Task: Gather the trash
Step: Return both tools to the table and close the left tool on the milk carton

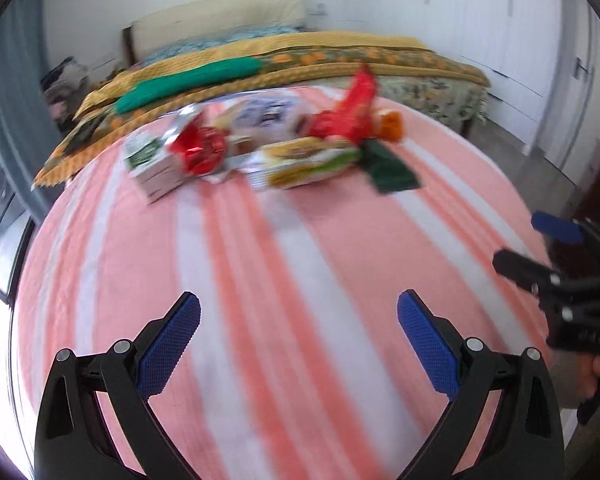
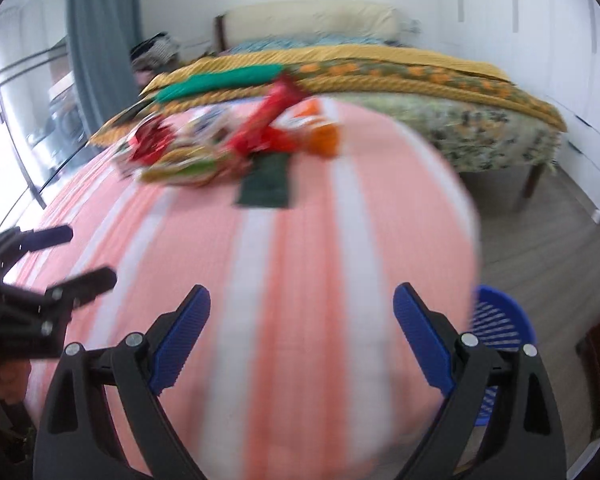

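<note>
While both views are smeared by motion, the main things can be read: a pile of trash (image 1: 268, 140) lies on the far part of a table covered with a pink and white striped cloth (image 1: 284, 280), and nothing of it is collected yet. Taking this pile as the landmark, the left gripper (image 1: 299, 320) is well in front of it, over bare cloth, with its blue pads spread wide and nothing between them. The right gripper (image 2: 301, 312) is also well in front of the pile, toward the table edge, and its jaws stand wide apart and empty too. At the front of the pile lies a yellow and green snack packet (image 1: 312, 162), with a dark green wrapper (image 1: 390, 168) just beside it and a crumpled red foil wrapper (image 1: 200, 148) on its other side; a white and green carton (image 1: 152, 164) touches the red foil, and a tall red packet (image 1: 352, 108) and something orange (image 1: 392, 124) are behind. A blue slatted basket (image 2: 500, 332) stands on the floor well in front of the pile, below the table edge; it is probably the bin, but the blur makes me less sure. I judge the step in hand to be the approach. To do it well, choose one piece at the near edge, such as the dark green wrapper, come down with open pads on both sides of it, close only on that piece, and keep the other gripper clear.
</note>
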